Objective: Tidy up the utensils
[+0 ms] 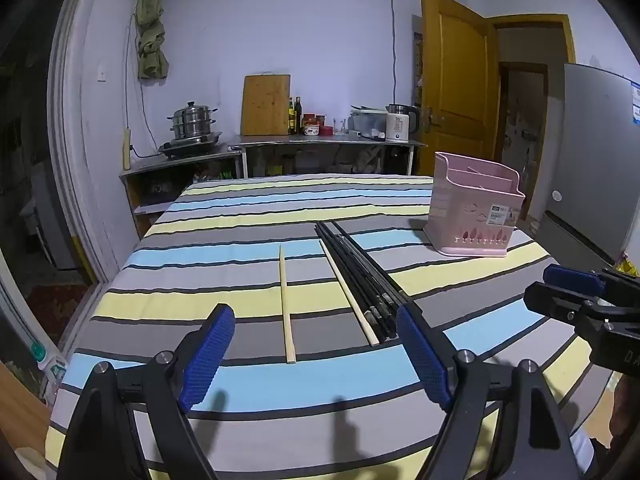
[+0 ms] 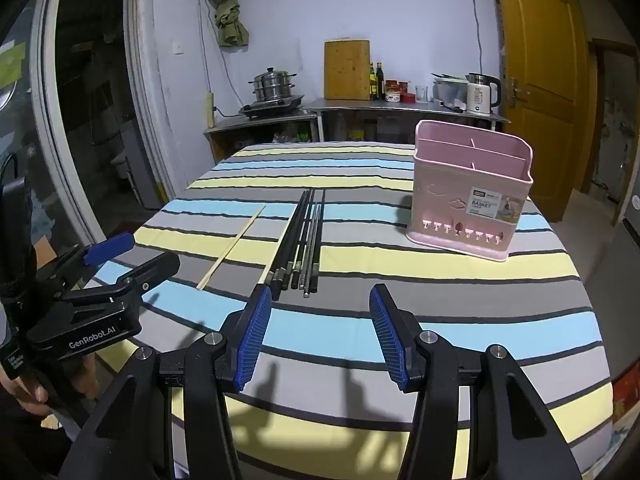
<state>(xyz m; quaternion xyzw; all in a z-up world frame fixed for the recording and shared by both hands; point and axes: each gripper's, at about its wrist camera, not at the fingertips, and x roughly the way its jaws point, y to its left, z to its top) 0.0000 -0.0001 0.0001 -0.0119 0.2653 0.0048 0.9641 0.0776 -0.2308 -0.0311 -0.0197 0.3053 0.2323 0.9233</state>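
Note:
A bundle of black chopsticks lies on the striped tablecloth, with one light wooden chopstick against its left side. Another wooden chopstick lies alone further left. A pink compartmented utensil basket stands upright at the right, empty as far as I can see. My left gripper is open and empty just short of the chopsticks' near ends. My right gripper is open and empty, in front of the bundle's near ends. Each gripper shows in the other's view.
The table is covered by a striped cloth in blue, yellow and grey. A counter with a steamer pot, cutting board, bottles and a kettle stands behind. A yellow door and a fridge are at the right.

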